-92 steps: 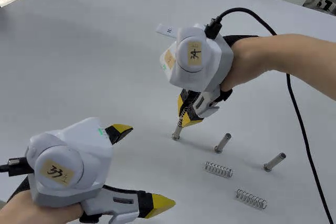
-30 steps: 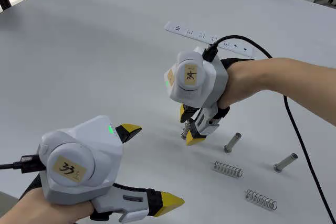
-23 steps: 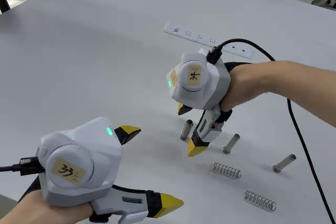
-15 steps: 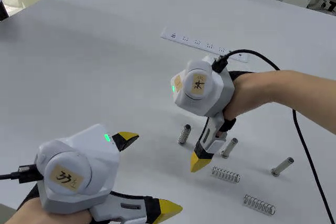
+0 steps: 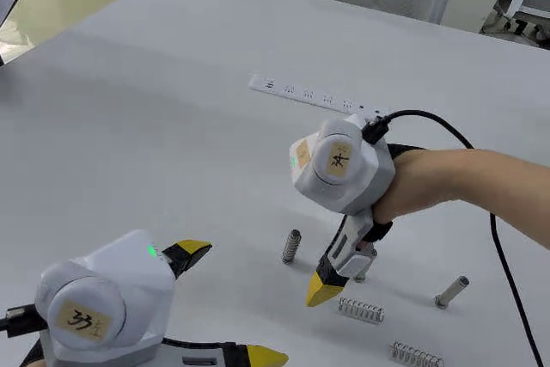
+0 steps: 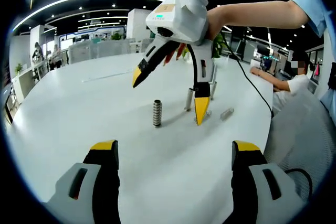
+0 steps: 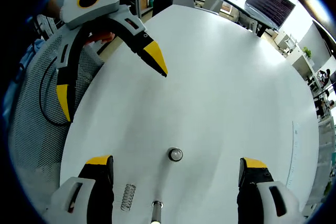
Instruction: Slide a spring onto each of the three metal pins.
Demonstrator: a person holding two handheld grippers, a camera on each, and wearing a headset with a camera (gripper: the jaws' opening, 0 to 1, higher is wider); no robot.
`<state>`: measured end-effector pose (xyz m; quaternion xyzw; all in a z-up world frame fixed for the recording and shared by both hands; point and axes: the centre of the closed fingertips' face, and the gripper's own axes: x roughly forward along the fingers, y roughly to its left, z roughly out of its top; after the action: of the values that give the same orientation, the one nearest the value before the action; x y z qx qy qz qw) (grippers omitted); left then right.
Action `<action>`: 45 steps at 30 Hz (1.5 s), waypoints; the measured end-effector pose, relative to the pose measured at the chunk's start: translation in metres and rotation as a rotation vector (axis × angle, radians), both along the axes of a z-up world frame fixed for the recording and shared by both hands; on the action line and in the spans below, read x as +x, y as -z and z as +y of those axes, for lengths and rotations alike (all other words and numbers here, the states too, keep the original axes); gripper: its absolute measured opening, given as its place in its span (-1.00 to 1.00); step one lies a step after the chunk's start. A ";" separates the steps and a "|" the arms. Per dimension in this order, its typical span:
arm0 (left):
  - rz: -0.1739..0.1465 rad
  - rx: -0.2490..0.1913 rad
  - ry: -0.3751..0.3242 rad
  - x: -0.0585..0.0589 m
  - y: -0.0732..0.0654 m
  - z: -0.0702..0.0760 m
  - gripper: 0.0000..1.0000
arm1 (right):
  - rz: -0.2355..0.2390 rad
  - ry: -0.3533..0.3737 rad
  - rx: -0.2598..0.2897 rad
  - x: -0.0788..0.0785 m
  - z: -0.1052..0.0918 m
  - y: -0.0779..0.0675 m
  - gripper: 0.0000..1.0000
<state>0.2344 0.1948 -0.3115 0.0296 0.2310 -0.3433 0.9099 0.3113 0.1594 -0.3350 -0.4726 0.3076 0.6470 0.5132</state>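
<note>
Bright overhead lighting, soft shadows, fisheye-bent edges, sharp focus

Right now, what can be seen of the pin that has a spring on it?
The pin is a short metal post standing upright on the white table, sleeved almost to its top by a grey coil spring. Its base rests on the table and nothing else touches it. The right gripper hangs open close by, with its jaws clear of the pin.

White table [image 5: 155, 126], power strip [image 5: 314, 96], spring-sleeved pin [image 5: 292, 247], bare pin [image 5: 450, 291], loose springs [image 5: 361, 309].
</note>
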 end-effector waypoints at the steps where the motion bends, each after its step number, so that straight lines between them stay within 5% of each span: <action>1: 0.000 0.003 0.003 0.000 0.000 0.000 0.75 | -0.002 0.007 0.012 0.000 -0.001 -0.002 0.99; 11: -0.024 0.013 0.042 0.004 -0.007 -0.005 0.73 | 0.017 0.109 0.089 -0.004 -0.033 -0.011 0.99; 27: -0.016 0.019 0.094 0.010 -0.006 -0.017 0.71 | 0.018 0.349 0.236 -0.017 -0.094 -0.021 0.99; 45: -0.004 0.027 0.135 0.014 -0.005 -0.023 0.69 | 0.011 0.569 0.310 -0.041 -0.172 -0.022 0.99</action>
<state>0.2485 0.1718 -0.3063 0.0583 0.2315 -0.4007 0.8845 0.2703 -0.0125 -0.3131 -0.2804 0.3281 0.5191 0.7378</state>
